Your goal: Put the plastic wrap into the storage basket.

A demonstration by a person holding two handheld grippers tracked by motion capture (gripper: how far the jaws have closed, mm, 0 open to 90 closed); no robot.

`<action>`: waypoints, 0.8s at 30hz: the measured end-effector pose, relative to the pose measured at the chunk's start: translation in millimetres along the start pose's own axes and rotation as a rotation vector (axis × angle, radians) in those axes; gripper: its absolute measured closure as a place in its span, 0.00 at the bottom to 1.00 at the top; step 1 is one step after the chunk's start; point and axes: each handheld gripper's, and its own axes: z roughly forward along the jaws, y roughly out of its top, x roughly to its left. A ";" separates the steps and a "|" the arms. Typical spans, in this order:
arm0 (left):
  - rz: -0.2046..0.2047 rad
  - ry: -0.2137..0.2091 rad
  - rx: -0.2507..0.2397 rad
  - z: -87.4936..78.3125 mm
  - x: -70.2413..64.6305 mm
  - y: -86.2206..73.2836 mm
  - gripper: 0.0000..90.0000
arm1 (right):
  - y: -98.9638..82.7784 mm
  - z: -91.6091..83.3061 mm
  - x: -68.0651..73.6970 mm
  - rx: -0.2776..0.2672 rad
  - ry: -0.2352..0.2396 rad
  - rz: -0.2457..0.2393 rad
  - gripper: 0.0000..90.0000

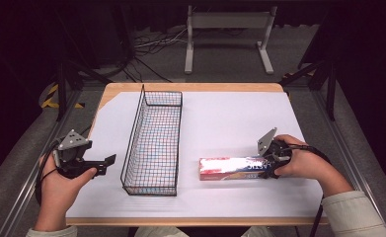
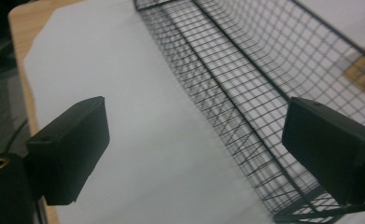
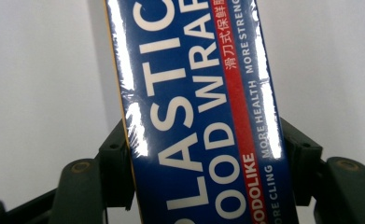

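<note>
A long box of plastic food wrap (image 1: 232, 168) lies flat on the white sheet (image 1: 230, 118) that covers the table, in the near right part of it, its length running left to right. The box is mostly dark blue with a red stripe and large white lettering; its left end looks red and white under glare. In the right gripper view the box (image 3: 194, 112) runs up the middle of the frame, with one black jaw against each long side, so the jaws appear clamped across its width near the right end.

The right gripper (image 1: 272, 160) sits at that right end of the box, held in the person's right hand (image 1: 304, 165), which reaches in from the lower right in a pale sleeve.

To the left of the box, well apart from it, stands a long, narrow black wire basket (image 1: 153, 143), its length running away from the person, with nothing visible inside.

Left of the basket, the left gripper (image 1: 104, 163) is held in the person's left hand (image 1: 62, 190) just above the sheet, pointing toward the basket's near end. In the left gripper view its two black jaws stand wide apart with nothing between them but the sheet and the basket's mesh wall (image 2: 245, 84) beyond.

The wooden table edge (image 1: 190, 87) shows past the sheet at the far side
</note>
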 end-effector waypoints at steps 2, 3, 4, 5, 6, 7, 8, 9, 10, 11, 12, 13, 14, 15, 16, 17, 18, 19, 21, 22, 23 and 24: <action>0.042 -0.021 -0.004 0.5 -2.2 3.4 0.09 | 2.7 -5.9 0.7 -0.014 0.009 0.004 0.42; 0.055 -0.026 -0.011 0.4 -3.0 4.4 0.09 | 4.7 -9.8 1.1 -0.021 0.011 0.002 0.42; 0.100 -0.051 -0.019 0.8 -5.7 8.3 0.12 | 8.7 -17.6 1.8 -0.041 -0.003 -0.006 0.43; 0.100 -0.051 -0.019 0.8 -5.7 8.3 0.12 | 8.7 -17.6 1.8 -0.041 -0.003 -0.006 0.43; 0.112 -0.053 -0.013 1.2 -8.6 10.5 0.12 | 10.9 -22.8 1.8 -0.050 -0.012 -0.009 0.43; 0.161 -0.043 -0.005 1.1 -12.5 16.0 0.15 | 15.0 -32.6 1.1 -0.059 -0.029 -0.019 0.43; 0.161 -0.043 -0.005 1.1 -12.5 16.0 0.16 | 15.0 -32.6 1.1 -0.059 -0.029 -0.019 0.43; 0.168 -0.042 -0.002 0.3 -13.6 18.9 0.16 | 16.6 -37.4 0.8 -0.061 -0.035 -0.017 0.43; 0.174 -0.045 -0.003 -0.7 -13.7 21.7 0.16 | 18.2 -41.8 0.4 -0.069 -0.041 -0.018 0.44; 0.176 -0.053 -0.005 -1.8 -14.1 25.2 0.16 | 19.7 -46.4 0.2 -0.074 -0.044 -0.016 0.44; 0.195 -0.061 -0.003 -2.6 -14.7 29.9 0.17 | 22.7 -54.8 -1.1 -0.092 -0.042 -0.012 0.44; 0.204 -0.069 -0.005 -2.4 -16.1 32.4 0.17 | 24.6 -59.1 -0.9 -0.092 -0.041 -0.003 0.44; 0.204 -0.069 -0.005 -2.4 -16.1 32.4 0.17 | 24.6 -59.1 -0.9 -0.092 -0.041 -0.003 0.44; 0.219 -0.082 -0.002 -2.3 -17.5 35.2 0.17 | 26.7 -62.6 -1.5 -0.097 -0.047 -0.010 0.43; 0.226 -0.097 -0.002 -2.0 -19.4 37.8 0.17 | 31.3 -69.3 -1.9 -0.096 -0.045 0.007 0.43; 0.249 -0.112 0.003 -1.6 -23.2 43.4 0.17 | 33.7 -72.0 -2.6 -0.099 -0.042 0.008 0.43; 0.249 -0.112 0.003 -1.6 -23.2 43.4 0.17 | 36.3 -75.0 -2.7 -0.096 -0.044 0.012 0.43; 0.258 -0.120 0.016 -1.6 -25.4 46.2 0.17 | 36.3 -75.0 -2.7 -0.096 -0.044 0.012 0.43; 0.286 -0.130 0.037 -1.5 -29.6 52.7 0.19 | 41.5 -80.2 -3.8 -0.108 -0.034 0.024 0.43; 0.298 -0.137 0.038 -1.7 -32.6 57.7 0.19 | 45.8 -84.4 -4.9 -0.119 -0.030 0.027 0.43; 0.300 -0.143 0.032 -1.8 -34.0 60.4 0.19 | 48.5 -86.8 -5.0 -0.124 -0.035 0.028 0.43; 0.300 -0.143 0.032 -1.8 -34.0 60.4 0.18 | 51.2 -89.2 -4.9 -0.126 -0.040 0.029 0.43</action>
